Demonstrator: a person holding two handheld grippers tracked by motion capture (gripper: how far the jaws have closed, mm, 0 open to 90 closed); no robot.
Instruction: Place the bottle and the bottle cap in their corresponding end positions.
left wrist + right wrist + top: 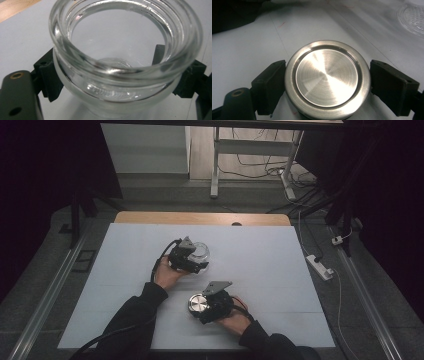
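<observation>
Two things are in play on the white surface (260, 250), one in each set of tongs; the left tongs (196, 264) are clasping a clear glass jar (125, 57) just below its threaded neck, jaws pressing on opposite sides, mouth open and nothing visibly inside; in the high view it is sitting left of centre on the surface, and whether it is resting or slightly raised is hard to say. The right tongs (206, 306) are closing on a brushed metal lid (327, 79) nearer the person, jaws touching its rim on both sides. The jar is looking heavy for its size, rigid, slick and breakable, so the groove under the neck seems the safest hold; the lid is looking stiff, smooth and likely to slip, so gripping square across its edge seems wise.
</observation>
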